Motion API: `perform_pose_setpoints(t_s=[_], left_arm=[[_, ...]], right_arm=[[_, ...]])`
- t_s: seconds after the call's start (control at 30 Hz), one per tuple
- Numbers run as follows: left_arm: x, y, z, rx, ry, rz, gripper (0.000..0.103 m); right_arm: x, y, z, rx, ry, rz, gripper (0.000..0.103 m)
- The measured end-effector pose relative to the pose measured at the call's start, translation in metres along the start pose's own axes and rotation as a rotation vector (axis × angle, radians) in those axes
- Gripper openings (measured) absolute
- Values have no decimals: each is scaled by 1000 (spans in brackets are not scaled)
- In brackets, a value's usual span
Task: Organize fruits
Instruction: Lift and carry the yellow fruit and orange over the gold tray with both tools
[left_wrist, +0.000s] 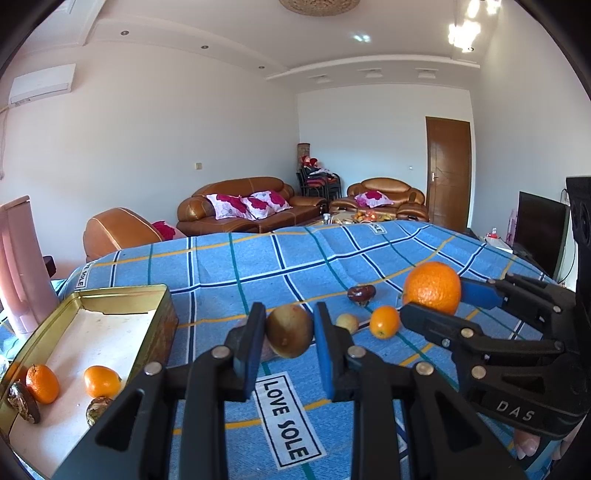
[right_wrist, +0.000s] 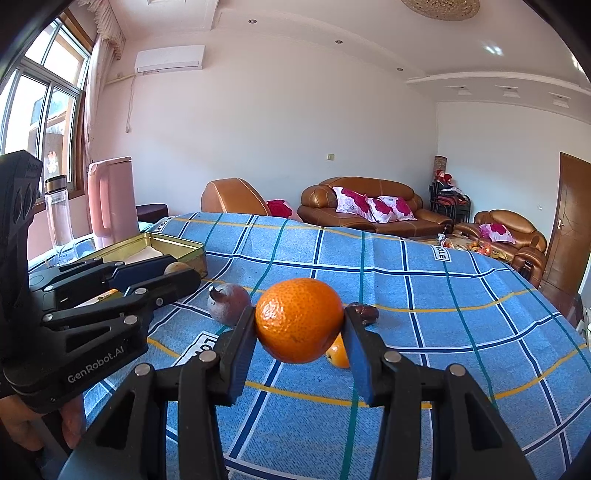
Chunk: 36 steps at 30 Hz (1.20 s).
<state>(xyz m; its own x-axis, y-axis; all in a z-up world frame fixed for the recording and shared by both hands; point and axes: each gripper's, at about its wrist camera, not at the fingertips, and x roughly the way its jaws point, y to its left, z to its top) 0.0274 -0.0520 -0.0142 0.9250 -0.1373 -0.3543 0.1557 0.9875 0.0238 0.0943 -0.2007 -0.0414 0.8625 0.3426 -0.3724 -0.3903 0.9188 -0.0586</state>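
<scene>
The left tongs (left_wrist: 290, 332) grip a brown kiwi-like fruit (left_wrist: 289, 330) clear of the surface (left_wrist: 369, 251); the right tongs (right_wrist: 299, 332) grip an orange (right_wrist: 299, 319), also lifted. Both fruits are round and held only at their sides, so a tilt or jolt may let them slip and roll across the cloth toward the surface edge. The gold tin (left_wrist: 122, 295) sits at the left and already holds small oranges (left_wrist: 101, 380). Its raised rim may catch a low approach. Loose fruit, including a kumquat (left_wrist: 385, 322) and a date (left_wrist: 361, 294), lies between the tongs. Open room lies above.
</scene>
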Motion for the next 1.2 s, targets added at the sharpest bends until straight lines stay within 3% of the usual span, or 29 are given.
perform_pose_setpoints(t_s=[0.3, 0.5, 0.87, 1.2], left_arm=[[-9, 15, -2, -8, 18, 39, 27], [-22, 39, -2, -19, 34, 76, 27], [-39, 96, -7, -58, 62, 236, 27], [-48, 141, -21, -111, 101, 318, 27]], right_arm=[[5, 19, 4, -21, 30, 28, 48], [12, 39, 18, -6, 56, 114, 48], [22, 94, 40, -47, 61, 232, 48], [40, 141, 50, -106, 76, 300, 48]])
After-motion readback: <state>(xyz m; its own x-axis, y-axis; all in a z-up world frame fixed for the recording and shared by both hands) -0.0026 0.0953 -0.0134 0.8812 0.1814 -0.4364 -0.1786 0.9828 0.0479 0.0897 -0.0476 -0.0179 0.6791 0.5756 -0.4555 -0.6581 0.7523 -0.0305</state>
